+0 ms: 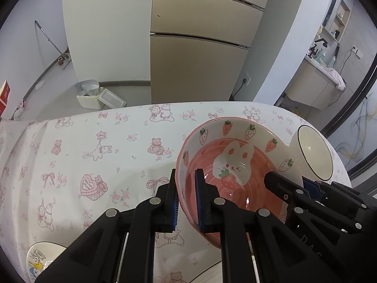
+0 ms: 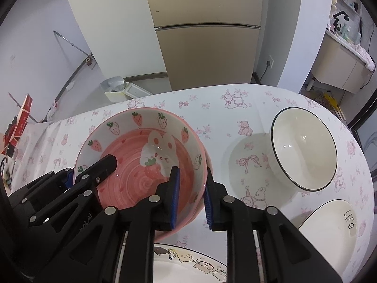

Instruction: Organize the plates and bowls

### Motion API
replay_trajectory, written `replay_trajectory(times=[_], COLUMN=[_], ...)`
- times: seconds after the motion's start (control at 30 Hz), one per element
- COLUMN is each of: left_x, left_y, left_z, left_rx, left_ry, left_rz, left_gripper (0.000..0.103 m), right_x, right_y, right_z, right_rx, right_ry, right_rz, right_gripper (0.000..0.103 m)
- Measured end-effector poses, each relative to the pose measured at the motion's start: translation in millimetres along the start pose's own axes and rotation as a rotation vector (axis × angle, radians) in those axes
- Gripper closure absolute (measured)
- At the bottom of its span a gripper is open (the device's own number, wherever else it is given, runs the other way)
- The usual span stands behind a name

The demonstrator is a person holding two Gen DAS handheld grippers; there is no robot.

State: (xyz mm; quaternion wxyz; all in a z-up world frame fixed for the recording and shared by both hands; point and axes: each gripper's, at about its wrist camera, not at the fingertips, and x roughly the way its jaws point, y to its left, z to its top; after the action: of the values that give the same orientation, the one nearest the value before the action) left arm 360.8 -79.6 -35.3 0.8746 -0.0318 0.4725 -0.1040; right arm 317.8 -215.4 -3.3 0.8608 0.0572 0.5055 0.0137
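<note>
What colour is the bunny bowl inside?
The bunny bowl is pink inside, with a strawberry-patterned white band; clearest in the right wrist view.

Even indoor light, sharp, fisheye-warped edges.

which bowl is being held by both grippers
The pink strawberry bowl: the left gripper and right gripper each clamp its rim on opposite sides. The white bowl with the dark rim stands apart, untouched.
</note>
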Motion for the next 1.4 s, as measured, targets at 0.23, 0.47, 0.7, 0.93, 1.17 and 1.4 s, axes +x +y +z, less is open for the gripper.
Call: replay_trajectory(times=[0.23, 0.47, 0.7, 0.93, 1.17, 1.4], left_x=[0.5, 0.7, 0.1, -24.8, -73.4, -111.6], left_y=[-2.1, -3.1, -2.1, 2.2, -5.9, -15.5], left_z=[-0.3, 1.1, 2.4, 8.1, 10.9, 6.8], left_rx=[-0.001, 0.013, 0.021, 0.024, 0.073, 0.126], left_ry=[-0.004, 0.001, 0.014, -0.056, -0.256, -0.407], left_rz=[0.014, 0.019, 0.013, 0.006, 0.048, 0.078], left_gripper=[0.091, 0.090, 0.090, 0.061, 0.018, 0.015], right_x=[-2.5, 0.7, -6.8, -33.3, -69.7, -96.6], right_y=[-0.7, -2.6, -2.1, -11.8, -29.9, -51.0], right_z=[0.4, 0.0, 1.8, 7.0, 12.8, 14.5], right_rx=[0.003, 0.009, -0.008, 0.023, 0.046, 0.117], right_ry=[0.004, 0.024, -0.004, -0.095, -0.262, -0.355], right_rz=[-0.009, -0.027, -0.011, 0.009, -0.046, 0.011], right_gripper=[0.084, 0.079, 0.069, 0.050, 0.028, 0.011])
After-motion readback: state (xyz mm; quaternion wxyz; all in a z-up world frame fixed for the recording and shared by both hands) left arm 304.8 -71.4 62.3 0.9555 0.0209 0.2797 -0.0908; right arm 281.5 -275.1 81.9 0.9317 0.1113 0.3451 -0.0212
